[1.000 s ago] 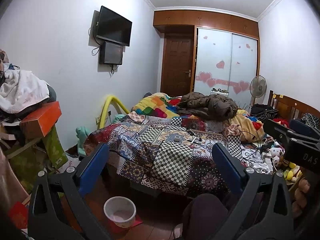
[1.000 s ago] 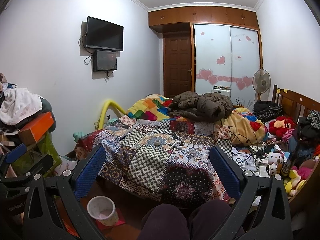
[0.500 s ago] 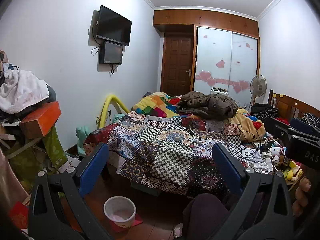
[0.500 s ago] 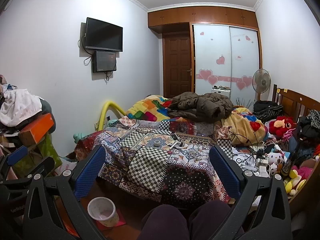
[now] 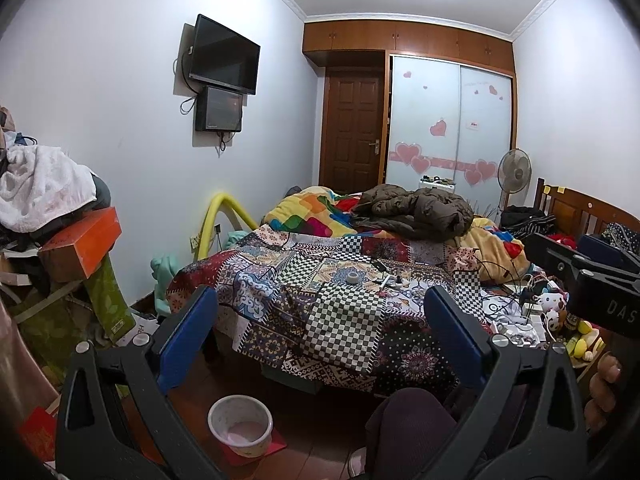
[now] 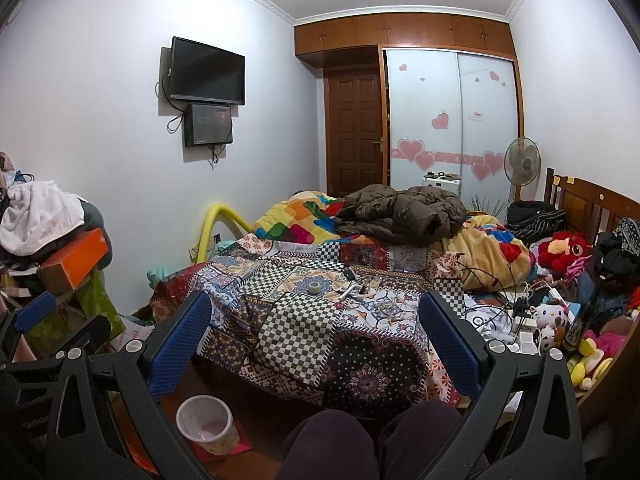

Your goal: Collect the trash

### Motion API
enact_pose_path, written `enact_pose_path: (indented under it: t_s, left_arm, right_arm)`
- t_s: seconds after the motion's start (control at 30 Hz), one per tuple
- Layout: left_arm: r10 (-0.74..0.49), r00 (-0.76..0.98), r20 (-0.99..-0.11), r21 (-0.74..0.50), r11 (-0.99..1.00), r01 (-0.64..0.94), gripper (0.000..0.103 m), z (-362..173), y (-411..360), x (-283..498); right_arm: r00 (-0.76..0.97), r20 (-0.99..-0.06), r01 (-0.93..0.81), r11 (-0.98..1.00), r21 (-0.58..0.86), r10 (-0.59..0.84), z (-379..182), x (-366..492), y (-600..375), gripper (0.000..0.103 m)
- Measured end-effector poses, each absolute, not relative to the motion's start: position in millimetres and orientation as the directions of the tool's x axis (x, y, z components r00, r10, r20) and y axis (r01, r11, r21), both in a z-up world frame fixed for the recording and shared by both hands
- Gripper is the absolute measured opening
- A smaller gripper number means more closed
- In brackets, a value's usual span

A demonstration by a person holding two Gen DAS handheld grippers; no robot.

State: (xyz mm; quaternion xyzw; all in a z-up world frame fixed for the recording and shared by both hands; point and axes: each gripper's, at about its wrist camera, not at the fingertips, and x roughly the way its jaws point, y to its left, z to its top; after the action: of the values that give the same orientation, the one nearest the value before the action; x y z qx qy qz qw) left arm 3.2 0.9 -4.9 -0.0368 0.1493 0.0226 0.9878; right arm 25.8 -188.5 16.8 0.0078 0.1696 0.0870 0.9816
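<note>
A: Nothing has really moved since a second ago; both views match, barely any drift.

B: Trash location?

A: Small clutter on the patchwork bedspread point(image 6: 304, 320), mid-bed: a tape roll point(image 6: 315, 287), plus white and dark bits point(image 6: 354, 286) just right of it. Too small to say which of it is trash. Pale bin point(image 6: 205, 424) on the floor, near left, on a red mat, below the bed's near edge.

B: Grippers?

A: Left gripper point(image 5: 320, 332) spread wide, holding nothing. Right gripper point(image 6: 316, 336) likewise, fingers apart, nothing between them. Both hover near the person's knees point(image 6: 372, 436), well apart from the clutter. In the left view the right gripper is seen at far right.

B: Stage?

A: My read: start, nothing collected yet. Next is a reach onto the bed.

B: Risks?

A: Cables point(image 6: 496, 300) and chargers lie at the right of the bed near the plush toys point(image 6: 550, 320); a wide reach could snag one. Soft bedspread may bunch into the fingers along with small pieces. Bin is low and narrow, so a drop from bed height could miss it.
</note>
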Motion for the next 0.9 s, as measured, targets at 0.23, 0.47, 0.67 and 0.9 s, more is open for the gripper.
enact_pose_path:
  t_s: [0.23, 0.47, 0.67, 0.9]
  left_arm:
    - [0.032, 0.956, -0.292, -0.063, 0.997, -0.053, 0.103, -5, -1, 2]
    - [0.026, 0.959, -0.281, -0.051, 0.998, -0.042, 0.103, -2, -3, 2]
    - [0.004, 0.96, -0.282, -0.053, 0.998, -0.02, 0.103, 2, -9, 11]
    - [-0.002, 0.961, -0.277, -0.032, 0.999, -0.007, 0.103, 8, -27, 40]
  right_arm:
    - [0.926, -0.334, -0.174, 0.984, 0.044, 0.179, 18, 25, -188, 0.103]
    - [0.925, -0.334, -0.175, 0.984, 0.044, 0.179, 18, 26, -185, 0.103]
    - [0.924, -0.333, -0.178, 0.982, 0.059, 0.188, 15, 29, -185, 0.103]
    - [0.925, -0.335, -0.164, 0.984, 0.068, 0.178, 11, 49, -197, 0.103]
